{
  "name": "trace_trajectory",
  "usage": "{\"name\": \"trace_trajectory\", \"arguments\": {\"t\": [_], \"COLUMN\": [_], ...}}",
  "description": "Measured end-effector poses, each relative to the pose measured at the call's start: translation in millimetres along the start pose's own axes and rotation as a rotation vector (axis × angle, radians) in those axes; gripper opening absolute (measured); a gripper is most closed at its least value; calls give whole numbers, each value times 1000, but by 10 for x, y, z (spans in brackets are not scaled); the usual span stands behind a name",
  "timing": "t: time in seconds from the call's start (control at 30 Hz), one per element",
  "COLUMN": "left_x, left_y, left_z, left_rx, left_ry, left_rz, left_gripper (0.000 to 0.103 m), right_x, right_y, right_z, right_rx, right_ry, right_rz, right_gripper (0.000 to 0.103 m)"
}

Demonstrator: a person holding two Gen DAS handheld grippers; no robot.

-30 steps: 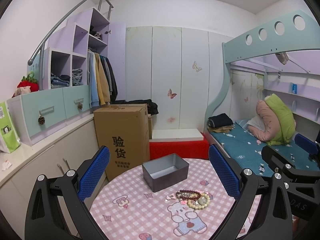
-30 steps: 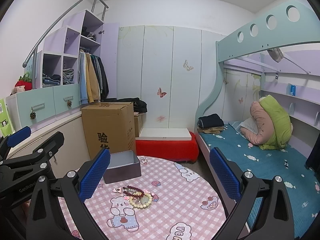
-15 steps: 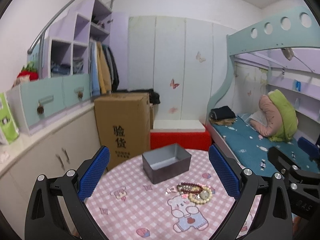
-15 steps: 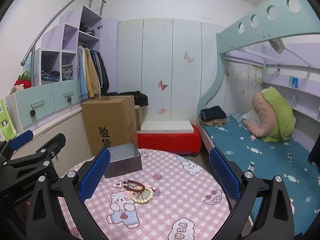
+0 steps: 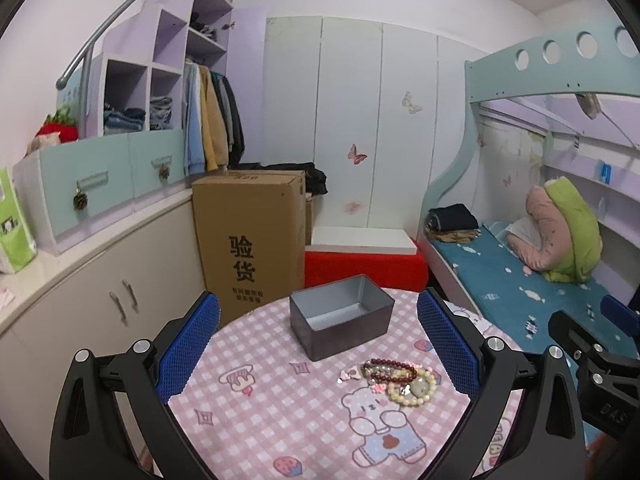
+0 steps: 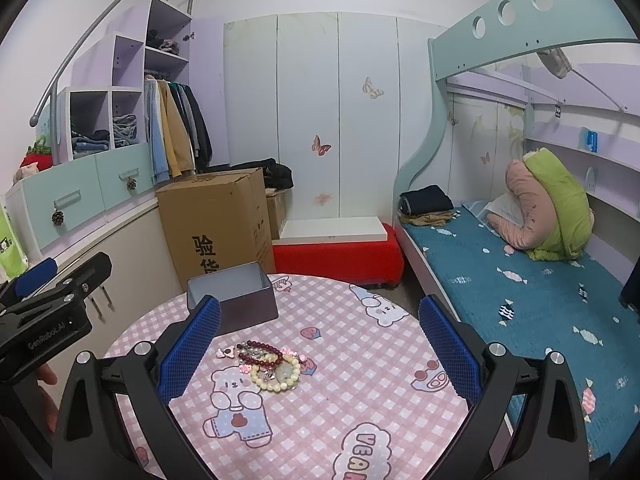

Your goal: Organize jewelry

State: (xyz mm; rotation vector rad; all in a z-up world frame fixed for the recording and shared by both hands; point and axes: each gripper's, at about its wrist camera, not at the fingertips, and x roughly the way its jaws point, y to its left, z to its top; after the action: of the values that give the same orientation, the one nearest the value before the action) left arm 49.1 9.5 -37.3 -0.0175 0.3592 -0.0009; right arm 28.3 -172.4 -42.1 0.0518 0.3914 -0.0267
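A small pile of jewelry lies on the round pink checked table [image 5: 280, 420]: a dark red bead bracelet [image 5: 394, 374], a cream bead bracelet [image 5: 412, 390] and small pink clips [image 5: 348, 375]. Behind the pile stands an open grey metal box [image 5: 340, 322], with nothing inside. My left gripper [image 5: 318, 348] hovers open above the table, the pile slightly right of its middle. The right gripper [image 6: 320, 350] is open too, above the pile: the cream bracelet [image 6: 276, 376], the dark red bracelet [image 6: 258, 352] and the box [image 6: 234, 300] behind its left finger.
A tall cardboard box [image 5: 250, 240] stands on the floor behind the table, next to a low cabinet [image 5: 100, 312]. A red bench [image 5: 364, 268] lies beyond, and a bunk bed [image 5: 520, 288] runs along the right. The other gripper's body [image 6: 44, 320] shows at the left edge.
Both grippers have tilted down and come nearer the table, so the box and jewelry sit higher and larger in view. Nothing was gripped or moved.
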Motion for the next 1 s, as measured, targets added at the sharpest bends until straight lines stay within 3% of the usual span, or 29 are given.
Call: {"name": "trace_trajectory", "arguments": {"t": [0.27, 0.53, 0.63, 0.73, 0.87, 1.0], "left_x": [42, 94, 270, 538, 801, 988], "left_y": [-29, -25, -66, -114, -136, -147], "left_z": [24, -75, -213, -437, -766, -994], "left_rx": [11, 21, 33, 85, 136, 126], "left_ry": [-7, -38, 62, 203, 331, 423], "left_rz": [4, -98, -143, -121, -77, -103], "left_gripper": [96, 96, 96, 96, 96, 96], "right_x": [48, 196, 305, 485, 724, 915], "right_y": [-1, -12, -47, -105, -150, -202], "right_z": [3, -65, -152, -313, -548, -740], "right_rx": [2, 2, -6, -18, -29, -30], "right_ry": [3, 30, 70, 141, 240, 313], "right_rz": [3, 7, 2, -15, -25, -15], "right_gripper": [97, 97, 97, 97, 97, 97]}}
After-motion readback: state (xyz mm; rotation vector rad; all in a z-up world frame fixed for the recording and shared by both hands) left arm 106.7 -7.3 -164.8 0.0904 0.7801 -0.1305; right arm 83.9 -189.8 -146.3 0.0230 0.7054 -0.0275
